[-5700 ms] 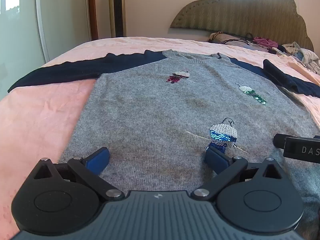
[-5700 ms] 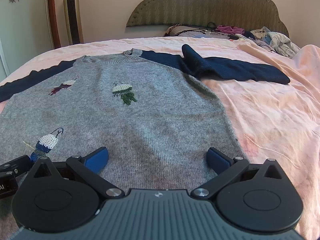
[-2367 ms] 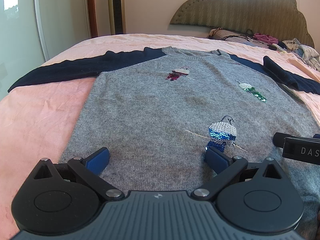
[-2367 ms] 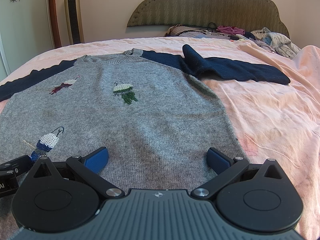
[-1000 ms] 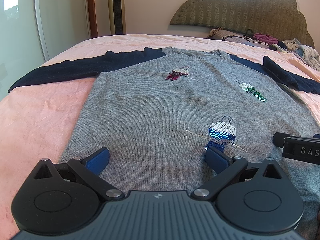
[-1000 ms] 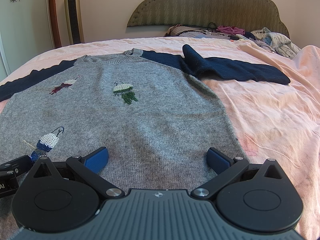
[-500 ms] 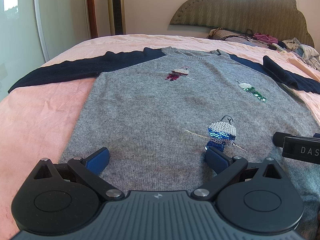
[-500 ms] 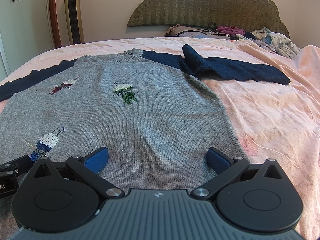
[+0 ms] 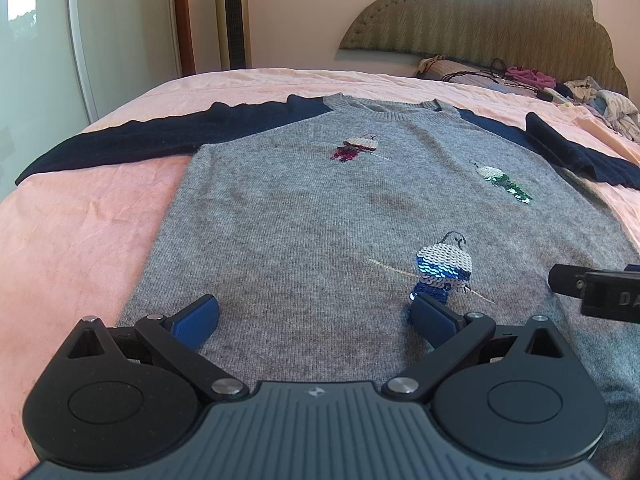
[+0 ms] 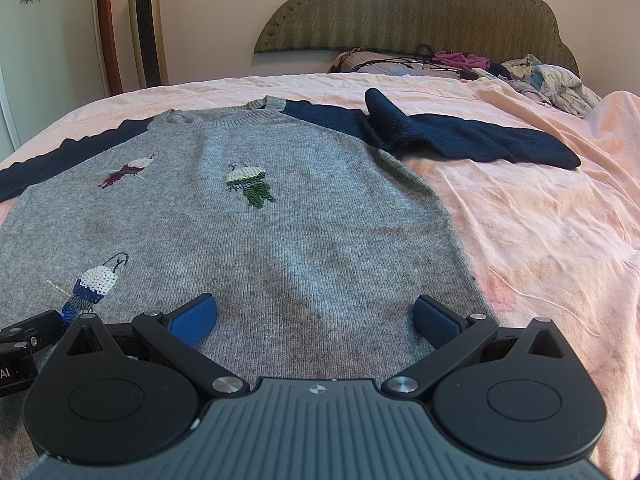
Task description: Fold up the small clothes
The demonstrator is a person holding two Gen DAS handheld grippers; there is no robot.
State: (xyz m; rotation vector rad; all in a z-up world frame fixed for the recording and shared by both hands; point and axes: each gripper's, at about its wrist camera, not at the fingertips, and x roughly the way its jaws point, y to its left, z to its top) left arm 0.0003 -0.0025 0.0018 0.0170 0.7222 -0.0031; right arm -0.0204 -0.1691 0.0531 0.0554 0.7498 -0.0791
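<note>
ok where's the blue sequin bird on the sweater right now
The blue sequin bird sits low on the grey sweater, just ahead of the open left gripper's right fingertip. In the right wrist view it lies at the lower left.

This is a bedroom in a home, with the bed (image 10: 540,208) as its centre: a wide mattress under a rumpled pink sheet. At the head of the bed stands a scalloped, padded olive headboard (image 10: 420,12) against a cream wall, and just below it on the mattress lies a heap of loose clothes and cords (image 10: 472,62). Off the bed's far left corner stand a tall gold tower fan (image 10: 146,24) and a wooden door frame (image 10: 107,28).
</note>
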